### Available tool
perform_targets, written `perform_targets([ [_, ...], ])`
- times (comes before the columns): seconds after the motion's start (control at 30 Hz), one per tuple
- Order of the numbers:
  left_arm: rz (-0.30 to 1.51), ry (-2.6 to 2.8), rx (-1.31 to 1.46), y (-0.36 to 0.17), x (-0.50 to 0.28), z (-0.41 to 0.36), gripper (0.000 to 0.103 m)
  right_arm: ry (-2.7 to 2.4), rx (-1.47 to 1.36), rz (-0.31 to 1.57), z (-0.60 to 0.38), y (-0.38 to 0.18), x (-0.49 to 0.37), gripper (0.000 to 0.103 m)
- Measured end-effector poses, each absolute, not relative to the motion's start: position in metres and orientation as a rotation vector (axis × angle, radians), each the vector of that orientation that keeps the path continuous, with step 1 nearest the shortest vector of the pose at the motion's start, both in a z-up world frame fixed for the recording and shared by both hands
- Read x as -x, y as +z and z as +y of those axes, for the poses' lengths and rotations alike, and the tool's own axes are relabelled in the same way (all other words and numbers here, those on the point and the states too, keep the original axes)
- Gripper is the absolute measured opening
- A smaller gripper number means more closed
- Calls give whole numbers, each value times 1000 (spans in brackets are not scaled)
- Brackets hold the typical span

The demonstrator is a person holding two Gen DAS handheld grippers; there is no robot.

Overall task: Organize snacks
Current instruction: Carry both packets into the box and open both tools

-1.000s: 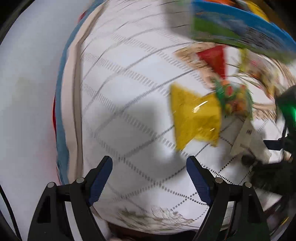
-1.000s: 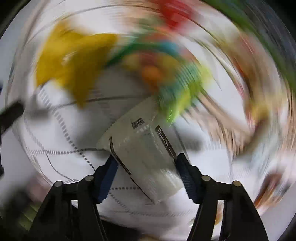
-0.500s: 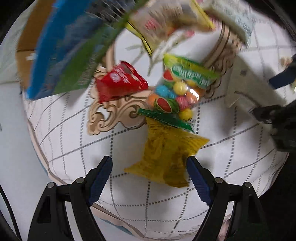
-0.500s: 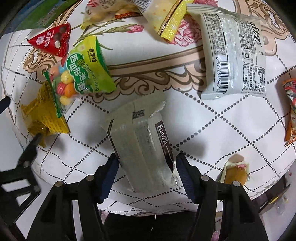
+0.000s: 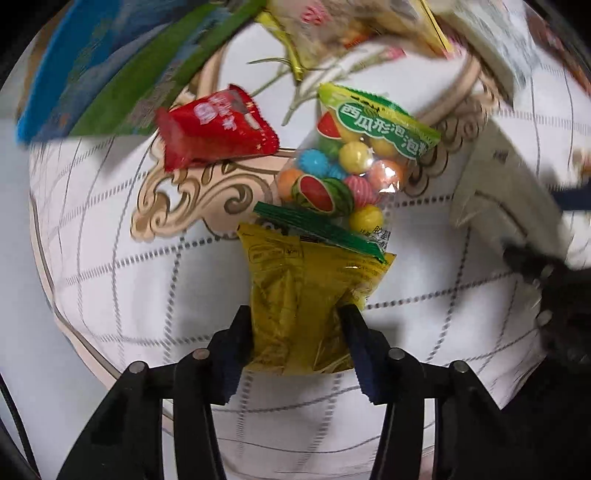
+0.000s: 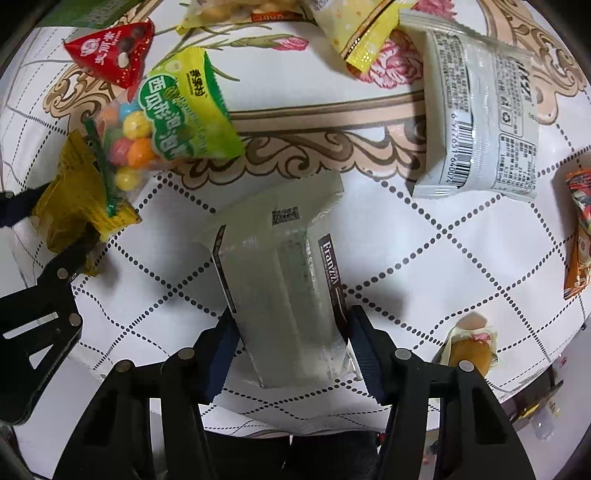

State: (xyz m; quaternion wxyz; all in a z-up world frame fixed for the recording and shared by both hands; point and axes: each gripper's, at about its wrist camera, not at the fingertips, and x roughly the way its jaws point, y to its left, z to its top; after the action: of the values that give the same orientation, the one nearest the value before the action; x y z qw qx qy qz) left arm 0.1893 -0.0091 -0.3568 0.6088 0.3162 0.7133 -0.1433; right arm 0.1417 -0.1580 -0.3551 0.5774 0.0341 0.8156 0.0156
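Two grippers: each is closed on a snack packet above a round table covered in a white diamond-patterned cloth (image 6: 461,236).
Left gripper (image 5: 297,325): its blue pads press both sides of a crinkled yellow packet (image 5: 306,295); the packet fills the gap between the jaws.
Yellow packet position: near the table's edge, its far end tucked under the bottom seal of the gumball bag (image 5: 354,166).
Gumball bag: clear with a green header, full of coloured balls, lying flat just beyond the yellow packet.
Red triangular packet (image 5: 214,129): beside the gumball bag, on the cloth's beige scroll border.
Right gripper (image 6: 288,328): jaws clamped on the near end of a translucent white Franzzi packet (image 6: 280,273), pads touching both long edges.
Franzzi packet position: near the table's edge, apart from the other snacks.
White barcode packet (image 6: 480,125): flat on the cloth, farther in.
Yellow-and-white sachet (image 6: 358,29): at the far side, overlapping a printed rose.
Orange wrapper (image 6: 578,236): at the edge of the right wrist view.
Small wrapped orange sweet (image 6: 469,350): near the table's rim, just beside the right gripper's arm.
Blue-green box (image 5: 110,66): blurred, beyond the red packet.
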Motion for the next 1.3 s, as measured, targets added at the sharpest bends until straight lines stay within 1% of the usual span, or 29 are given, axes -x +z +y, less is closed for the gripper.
perform_targets([
  [0.17, 1666, -209, -462, -345, -177, 9, 46, 34, -120, 1865, -159, -343, -125, 59],
  [0.43, 1694, -98, -140, -324, -121, 16, 46, 58, -173, 1835, -191, -311, -72, 59],
  [0.6, 1619, -99, -43, -276, -125, 6, 46, 72, -241, 1796, -225, -276, -60, 59],
  [0.7, 1522, -119, 8, -232, -154, 7, 46, 82, -289, 1728, -244, -240, -69, 59],
  [0.8, 1447, -153, 80, -195, -196, 11, 46, 87, -332, 1626, -258, -188, -92, 59],
  [0.9, 1406, -192, 182, -172, -249, 9, 46, 84, -360, 1518, -277, -135, -124, 59],
  [0.97, 1405, -223, 264, -157, -285, 7, 46, 64, -360, 1446, -264, -110, -160, 59],
  [1.0, 1409, -234, 297, -155, -301, 3, 46, 68, -369, 1402, -256, -106, -190, 59],
  [1.07, 1434, -262, 375, -159, -337, -1, 46, 33, -357, 1358, -261, -89, -220, 59],
  [1.1, 1456, -275, 416, -165, -351, -5, 46, 20, -352, 1350, -253, -87, -246, 59],
  [1.17, 1498, -289, 477, -183, -376, -14, 46, -17, -340, 1338, -258, -83, -272, 59],
  [1.3, 1587, -303, 526, -215, -407, -30, 46, -69, -294, 1350, -256, -107, -323, 59],
])
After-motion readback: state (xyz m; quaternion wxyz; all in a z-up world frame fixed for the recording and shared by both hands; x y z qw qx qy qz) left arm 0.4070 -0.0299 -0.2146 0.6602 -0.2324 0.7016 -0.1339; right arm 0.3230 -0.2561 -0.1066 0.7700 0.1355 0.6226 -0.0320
